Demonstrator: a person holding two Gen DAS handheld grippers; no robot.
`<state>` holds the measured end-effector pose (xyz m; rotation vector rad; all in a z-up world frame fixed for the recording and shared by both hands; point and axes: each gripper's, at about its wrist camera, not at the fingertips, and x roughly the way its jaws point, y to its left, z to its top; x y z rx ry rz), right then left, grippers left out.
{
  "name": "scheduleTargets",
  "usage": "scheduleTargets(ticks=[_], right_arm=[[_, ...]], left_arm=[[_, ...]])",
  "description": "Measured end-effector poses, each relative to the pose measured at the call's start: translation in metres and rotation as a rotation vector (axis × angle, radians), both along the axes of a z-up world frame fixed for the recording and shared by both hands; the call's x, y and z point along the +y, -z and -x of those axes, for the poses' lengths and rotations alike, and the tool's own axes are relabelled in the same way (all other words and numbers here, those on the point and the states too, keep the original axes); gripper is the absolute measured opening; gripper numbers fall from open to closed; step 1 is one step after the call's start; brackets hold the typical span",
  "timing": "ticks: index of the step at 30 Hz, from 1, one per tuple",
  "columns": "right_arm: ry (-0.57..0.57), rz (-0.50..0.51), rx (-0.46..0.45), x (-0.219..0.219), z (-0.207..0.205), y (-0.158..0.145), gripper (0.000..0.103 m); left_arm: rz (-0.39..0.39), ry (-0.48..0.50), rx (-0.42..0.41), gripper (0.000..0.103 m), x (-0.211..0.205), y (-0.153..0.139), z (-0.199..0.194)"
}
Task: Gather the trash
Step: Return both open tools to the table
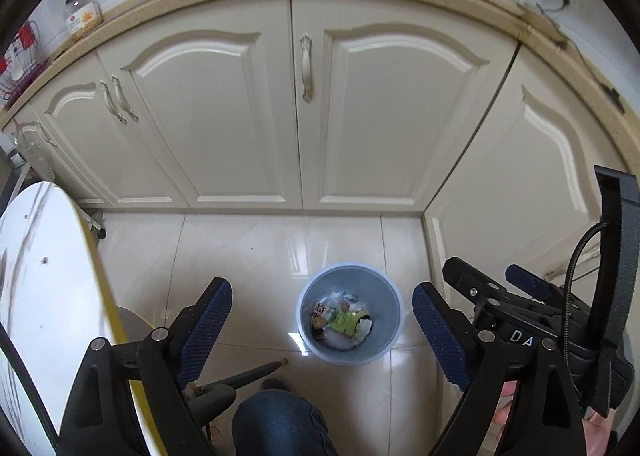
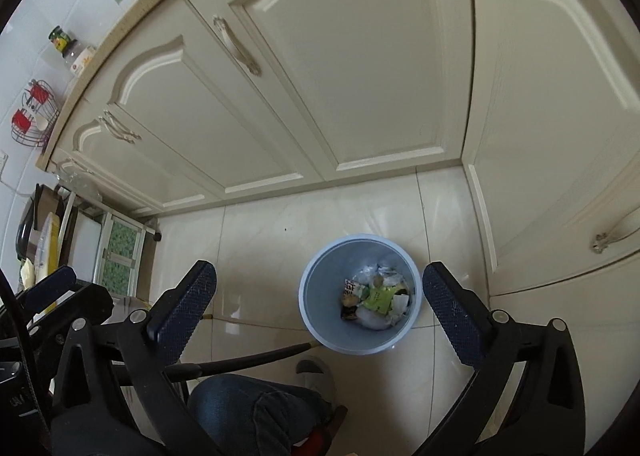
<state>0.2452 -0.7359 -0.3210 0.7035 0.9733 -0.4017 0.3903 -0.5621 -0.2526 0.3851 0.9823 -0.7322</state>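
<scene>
Left hand-held gripper: jaws spread wide, nothing between the pads, aimed steeply down at the floor. Right hand-held gripper: likewise spread wide and empty, angled down beside the left one, its body showing at the right edge of the left wrist view.

Directly below and between both sets of fingers: blue bin, upright on the tiled floor, mouth open upward, long axis vertical. Trash at the bottom: crumpled white paper, a green packet, a printed wrapper, all loose and jumbled, no clear orientation.

Close in: a knee in dark jeans under the grippers, shoe toe just short of the bin. Thin dark rod slanting across the floor, tip touching or just beside the bin's near wall; cannot tell which.

Left side: round white desk with yellow rim, edge near the left gripper's outer finger, crowding that flank. Further left, a small rack with a green patterned panel.

Beyond: cream cabinet doors along the back, another run turning the corner on the right, boxing the bin into a floor corner. Open tile between bin and back cabinets; right cabinet face near the bin. Clear drop path straight above the bin mouth.
</scene>
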Motion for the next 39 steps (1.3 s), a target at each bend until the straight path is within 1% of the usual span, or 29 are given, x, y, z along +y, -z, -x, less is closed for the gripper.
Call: scheduleTargets(ticks=[3, 6, 11, 13, 16, 19, 21, 22, 25, 29, 33, 36, 39], right_arm=[[0.005, 0.022, -0.021, 0.005, 0.003, -0.018, 0.103], [0.007, 0.051, -0.054, 0.014, 0.006, -0.042, 0.103], [-0.006, 0.097, -0.117, 0.037, 0.007, -0.086, 0.103], [-0.018, 0.118, -0.141, 0.049, 0.006, -0.103, 0.103], [-0.048, 0.152, -0.195, 0.076, 0.003, -0.136, 0.103], [-0.087, 0.187, -0.240, 0.105, -0.004, -0.165, 0.103], [-0.125, 0.214, -0.273, 0.129, -0.010, -0.185, 0.103], [-0.144, 0.225, -0.290, 0.142, -0.013, -0.195, 0.103], [-0.204, 0.258, -0.337, 0.181, -0.022, -0.221, 0.103], [-0.291, 0.285, -0.388, 0.234, -0.032, -0.245, 0.103], [-0.391, 0.303, -0.428, 0.291, -0.042, -0.258, 0.103], [-0.475, 0.319, -0.446, 0.334, -0.049, -0.263, 0.103], [-0.553, 0.334, -0.450, 0.372, -0.053, -0.262, 0.103]], left_arm=[[0.045, -0.013, -0.014, 0.089, 0.023, -0.017, 0.006], [0.089, -0.033, -0.038, 0.089, 0.048, -0.038, 0.013], [0.169, -0.071, -0.087, 0.090, 0.109, -0.077, 0.024], [0.205, -0.089, -0.111, 0.093, 0.138, -0.099, 0.037], [0.266, -0.134, -0.153, 0.095, 0.187, -0.124, 0.050], [0.311, -0.185, -0.204, 0.098, 0.243, -0.143, 0.067], [0.337, -0.235, -0.246, 0.102, 0.284, -0.155, 0.076], [0.349, -0.260, -0.266, 0.102, 0.303, -0.160, 0.080], [0.376, -0.326, -0.302, 0.102, 0.356, -0.169, 0.095], [0.398, -0.408, -0.324, 0.102, 0.425, -0.171, 0.120], [0.402, -0.490, -0.339, 0.102, 0.483, -0.165, 0.144], [0.401, -0.550, -0.343, 0.102, 0.515, -0.156, 0.160], [0.394, -0.601, -0.339, 0.102, 0.539, -0.148, 0.169]])
